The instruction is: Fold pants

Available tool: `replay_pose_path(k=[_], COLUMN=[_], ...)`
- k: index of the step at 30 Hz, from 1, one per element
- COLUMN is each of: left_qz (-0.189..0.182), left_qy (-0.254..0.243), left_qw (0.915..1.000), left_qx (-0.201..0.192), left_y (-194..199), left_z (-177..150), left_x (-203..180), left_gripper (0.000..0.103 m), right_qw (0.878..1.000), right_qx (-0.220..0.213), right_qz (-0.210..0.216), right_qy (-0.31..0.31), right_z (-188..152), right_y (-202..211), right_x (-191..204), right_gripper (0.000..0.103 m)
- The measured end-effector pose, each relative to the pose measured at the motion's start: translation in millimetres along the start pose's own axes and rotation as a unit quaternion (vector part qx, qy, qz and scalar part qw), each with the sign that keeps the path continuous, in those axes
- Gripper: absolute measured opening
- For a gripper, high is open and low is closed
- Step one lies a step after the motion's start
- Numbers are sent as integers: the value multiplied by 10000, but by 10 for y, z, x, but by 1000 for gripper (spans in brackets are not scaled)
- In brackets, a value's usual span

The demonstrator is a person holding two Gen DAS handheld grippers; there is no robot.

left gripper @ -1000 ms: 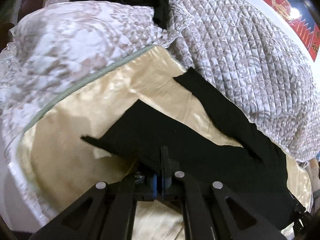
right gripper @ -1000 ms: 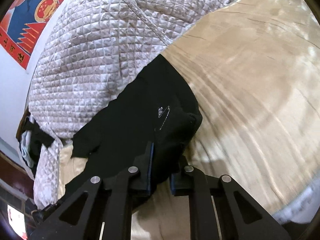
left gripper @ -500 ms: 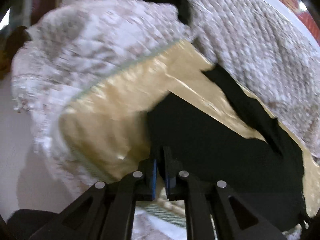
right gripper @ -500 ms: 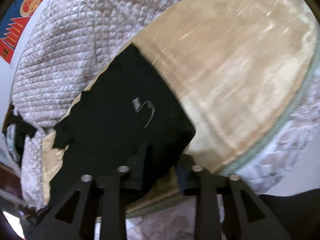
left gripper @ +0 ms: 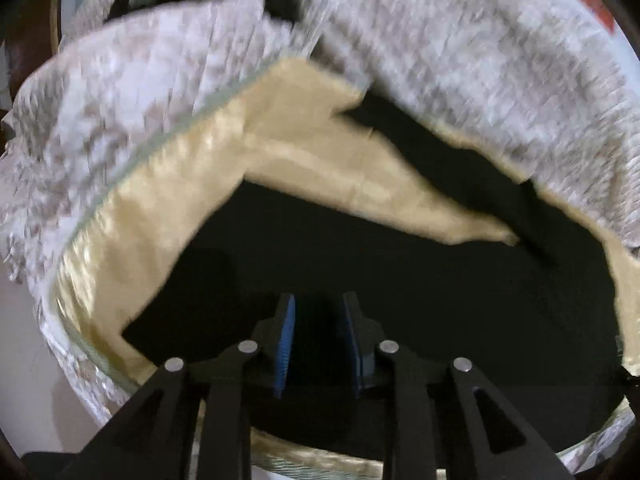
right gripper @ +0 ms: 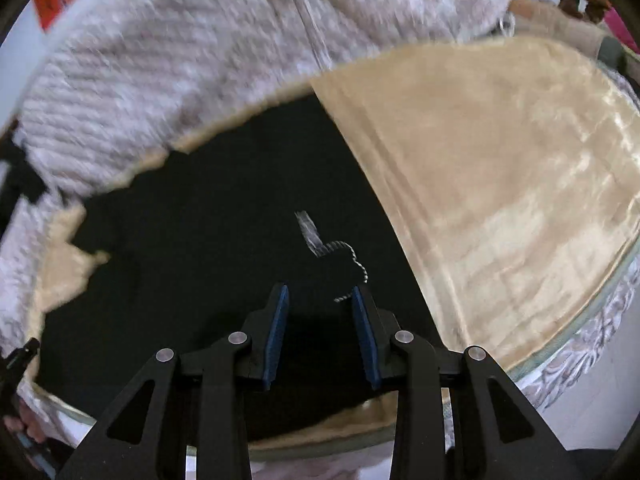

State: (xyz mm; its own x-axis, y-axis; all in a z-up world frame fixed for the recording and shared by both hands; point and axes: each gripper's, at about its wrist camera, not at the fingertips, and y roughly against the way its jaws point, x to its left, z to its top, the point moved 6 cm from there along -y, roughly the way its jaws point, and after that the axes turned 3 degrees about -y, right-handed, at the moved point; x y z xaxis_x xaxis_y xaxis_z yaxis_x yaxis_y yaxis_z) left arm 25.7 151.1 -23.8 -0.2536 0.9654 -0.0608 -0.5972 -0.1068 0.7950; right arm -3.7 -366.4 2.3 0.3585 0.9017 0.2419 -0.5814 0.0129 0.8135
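The black pants [left gripper: 400, 280] lay spread on the gold satin sheet [left gripper: 168, 208] at the near edge of the bed, and in the right wrist view [right gripper: 208, 248] they filled the middle, a white drawstring [right gripper: 344, 256] curling at what we took for the waist end. In the left wrist view one leg [left gripper: 440, 152] trailed off toward the far right, up against the quilted grey cover [left gripper: 440, 40], while the other leg reached to the near left, its hem close to the bed edge. Their long axis, as we judged it, ran left to right along the near edge, waist to the right, hems to the left, the legs splayed rather than stacked.

Our left gripper [left gripper: 318, 300] had just been opening; its blue pads [left gripper: 285, 344] stood apart over the dark cloth and we saw nothing pinched between them. Our right gripper [right gripper: 320, 292] had likewise just parted, released, the drawstring lying just beside its right finger. Both views were smeared by motion, so whether the tips brushed the cloth we could not tell.

What we feared: the satin looked slippery, and cloth near the edge could slide off toward the floor. The far leg, tucked against the quilted cover, might snag or drag the cover along when pulled over. A closing jaw could also catch the drawstring alone and not the waistband, which would tug the cord, not the pants.
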Motion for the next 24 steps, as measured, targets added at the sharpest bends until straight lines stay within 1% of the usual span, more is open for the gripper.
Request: replay_pose_path(k=[1,2,4,5,8,10,12,13,15,17,18,21,22,24], left_qz=[75,124,340,318,1,-165,-283,-371,-395,-218,-110,299,390,455], left_qy=[21,-11,-194,-266,-487,-699,-961,-1084,-1254,-1342,-1320,-973,-827,-664], left_qw=[9999,9999,9992,9990,9986,9972,9946,9930,9909,9903,9909,9948,9958,9968], left_qx=[99,43,-107,-166,-192,-207,-257,-269,-278,-270,-230,52,110,5], left_y=[-45,-40,1,13,-15,-28,-52,-75,-134,-253,-324,-525,-559,-507], left_z=[-29,-21,48,71,191,243,318,361,415,462,474,452,444,464], left_x=[25,24,-43,-90,-355,-555,-769,-845,-939,-924,-883,-621,-534,-443], left_gripper=[26,26,28,29,29,30,37,38,40,40,40,40,40,40], right_qw=[10000,9999,9997,9996,9992,9981,9965,9947,9911,9878,9878,9901,9919,9934], right_qx=[15,-58,-206,-262,-328,-256,-116,-36,59,123,156,277,273,187], right_qz=[14,23,-118,-23,153,393,487,515,522,431,357,156,251,306], right_qy=[-96,-157,-115,-105,181,397,676,891,1224,1493,1507,1369,1217,1091], right_z=[-9,0,58,103,248,308,337,355,360,390,389,412,423,440], right_y=[-33,-8,66,93,95,34,-87,-153,-237,-378,-439,-605,-628,-575], right_x=[-51,-97,-116,-87,142,328,533,650,786,894,883,741,695,658], right_gripper=[33,33,33,33,34,34,34,34,34,38,45,45,45,45])
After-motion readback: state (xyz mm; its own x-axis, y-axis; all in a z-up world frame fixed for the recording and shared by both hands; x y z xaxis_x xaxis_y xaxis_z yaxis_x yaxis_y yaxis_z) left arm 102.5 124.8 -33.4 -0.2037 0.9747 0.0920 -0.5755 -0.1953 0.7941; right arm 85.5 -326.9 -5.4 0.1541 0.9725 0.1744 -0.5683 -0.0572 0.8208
